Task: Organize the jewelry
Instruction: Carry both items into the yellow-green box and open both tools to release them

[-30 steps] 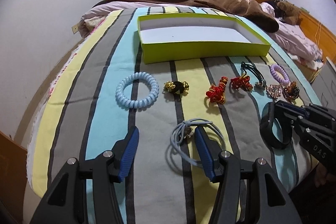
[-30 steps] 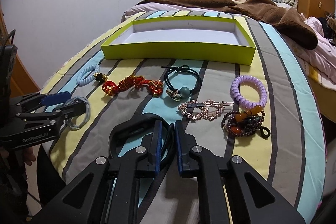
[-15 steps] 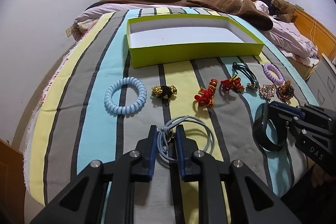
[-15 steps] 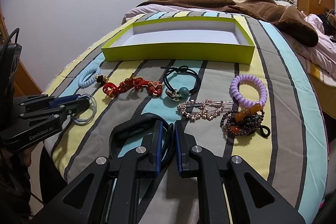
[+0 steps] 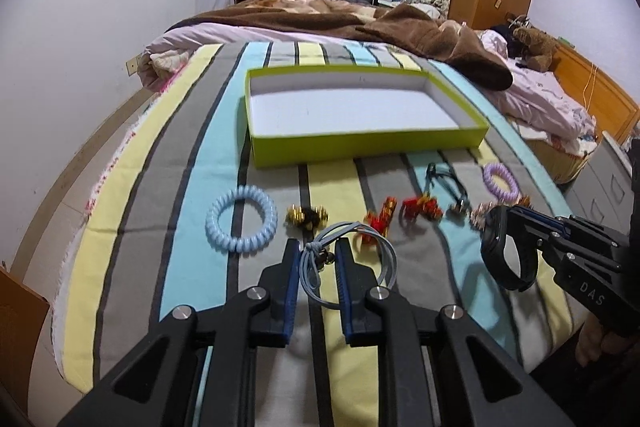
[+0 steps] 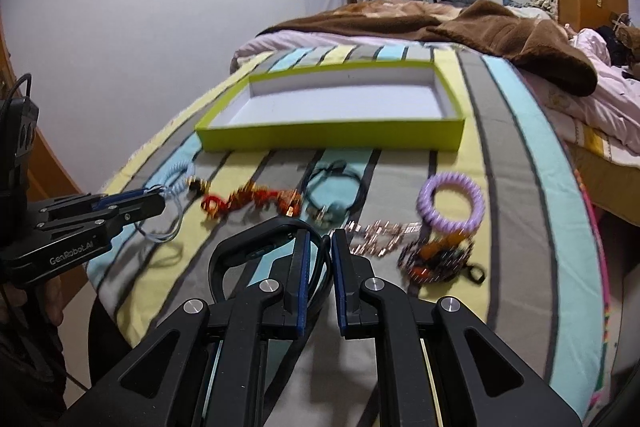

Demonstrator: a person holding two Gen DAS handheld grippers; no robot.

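Note:
My left gripper is shut on the knot of a grey-blue cord hair tie, whose loops hang just above the striped bedspread. My right gripper is shut on a black wristband, also held off the bed; that wristband shows at the right in the left wrist view. An empty lime-green tray with a white floor lies beyond the row of jewelry. In the right wrist view the left gripper sits at the far left.
On the bedspread lie a light blue spiral tie, a gold-and-black tie, red ornaments, a dark bead tie, a purple spiral tie, a rose-gold chain and a beaded bracelet. A brown blanket lies behind the tray.
My left gripper went from wide open around the grey-blue tie to shut on it, then rose with the tie. The right gripper kept its hold on the black wristband.

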